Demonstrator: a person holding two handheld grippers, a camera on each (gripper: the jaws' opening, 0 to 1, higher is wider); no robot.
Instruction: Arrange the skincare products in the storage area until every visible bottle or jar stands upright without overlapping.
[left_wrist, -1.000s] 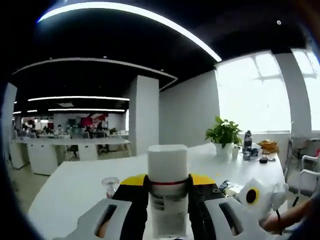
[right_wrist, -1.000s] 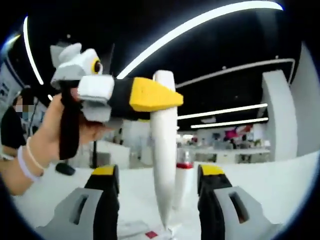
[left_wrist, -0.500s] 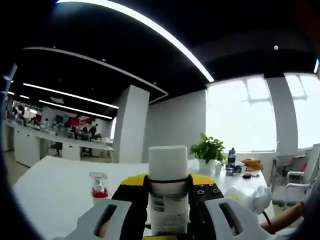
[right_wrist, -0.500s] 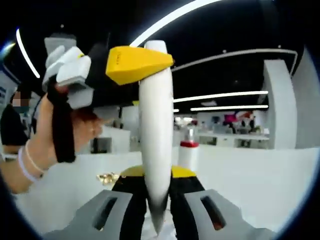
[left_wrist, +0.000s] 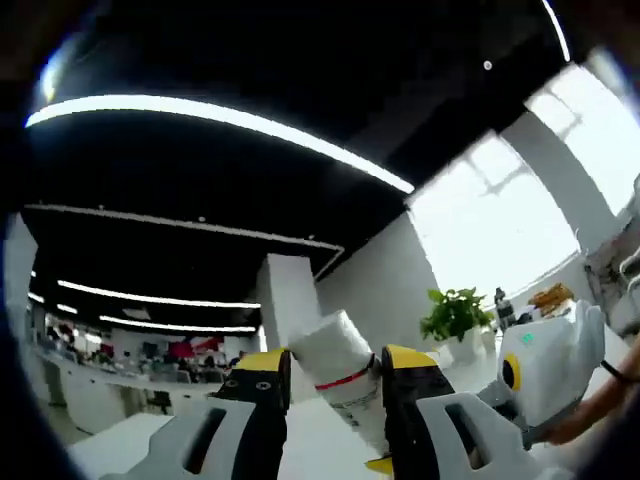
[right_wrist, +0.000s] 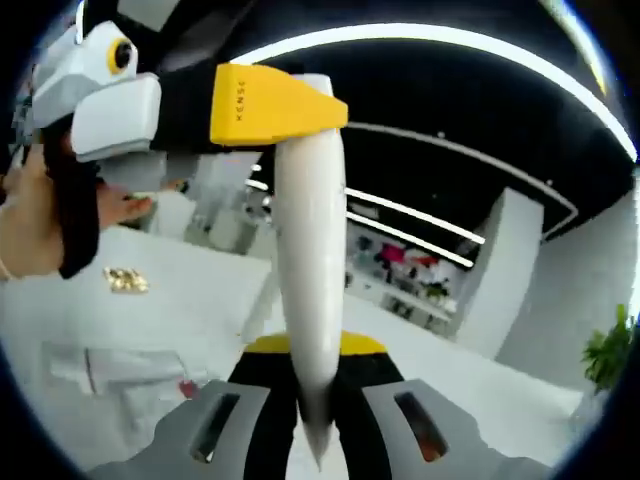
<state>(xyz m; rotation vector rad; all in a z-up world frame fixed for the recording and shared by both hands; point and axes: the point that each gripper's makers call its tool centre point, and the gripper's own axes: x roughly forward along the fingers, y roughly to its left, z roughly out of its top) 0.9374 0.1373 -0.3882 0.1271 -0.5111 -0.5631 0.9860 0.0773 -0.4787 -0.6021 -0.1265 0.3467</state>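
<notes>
- The white tube (right_wrist: 308, 270) is held up in the air between both tools, well above the white table (right_wrist: 150, 300), with its cap end up and its flat crimped end pointing down in the right gripper view
- The right gripper (right_wrist: 305, 385) is closed tight on the tube's lower, tapering part; its dark jaws press against both sides with no gap showing
- The left gripper (left_wrist: 325, 385) has its jaws on either side of the tube's (left_wrist: 345, 375) white cap and red-banded neck; the tube leans across between them, and whether the jaws are pressing on it or standing a little off it I cannot tell
- In the right gripper view the left gripper (right_wrist: 260, 105) comes in from the upper left, its yellow jaw tip against the top of the tube, with the person's hand (right_wrist: 50, 200) behind it
- Judged from this, the two-ended hold serves to turn or pass the tube (a soft tube will not stand on its crimp), so it can be set cap-down on the table
- A potted plant (left_wrist: 455, 315) stands at the table's far edge by the window
</notes>
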